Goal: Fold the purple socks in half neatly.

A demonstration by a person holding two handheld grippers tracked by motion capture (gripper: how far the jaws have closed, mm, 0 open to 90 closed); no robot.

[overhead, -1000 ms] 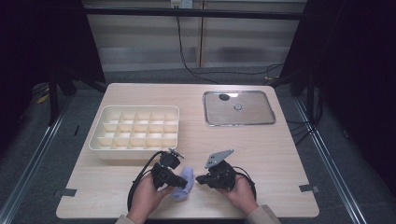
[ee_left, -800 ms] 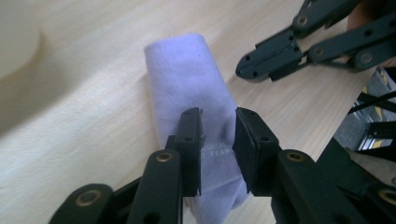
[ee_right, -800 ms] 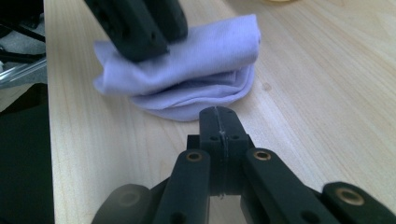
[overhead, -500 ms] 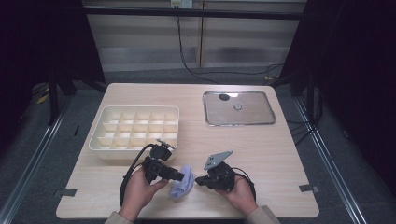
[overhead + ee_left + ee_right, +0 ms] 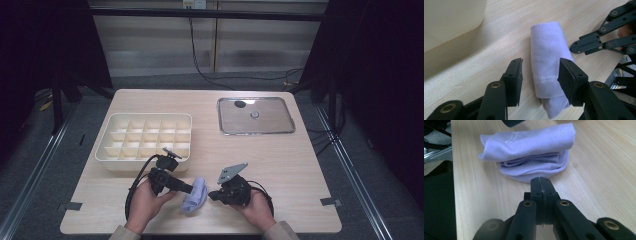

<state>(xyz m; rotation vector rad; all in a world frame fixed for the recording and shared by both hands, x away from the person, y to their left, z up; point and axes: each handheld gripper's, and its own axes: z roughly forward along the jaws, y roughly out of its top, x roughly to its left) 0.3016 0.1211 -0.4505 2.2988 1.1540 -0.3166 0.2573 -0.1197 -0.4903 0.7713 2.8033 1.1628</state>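
Left gripper (image 5: 192, 189) is held low near the table's (image 5: 300, 165) front edge, the hand (image 5: 145, 202) curled round its body and the jaws pointing level toward the right. Its jaws stand parted and have just been opening; in the left gripper view the folded lilac cloth (image 5: 549, 65) lies between them, the right pad close against the roll, the left pad clear of it with bare wood showing. Right gripper (image 5: 214, 194) is cupped in the other hand (image 5: 257, 207), aimed left at the cloth from just beside it, jaws pressed together on nothing, tips just short of the fabric's lower fold. The cloth lies on the wood near the front edge, a little left of the middle, between the two grippers.

Just behind the left hand stands the cream divided box (image 5: 145, 137), close to the gripper's cable. A metal tray (image 5: 255, 115) lies well apart toward the back right corner. Open wood stretches to the right and between box and tray.

Compared with a second ago, the left gripper has drawn back leftward from the cloth; the right one has kept its place.
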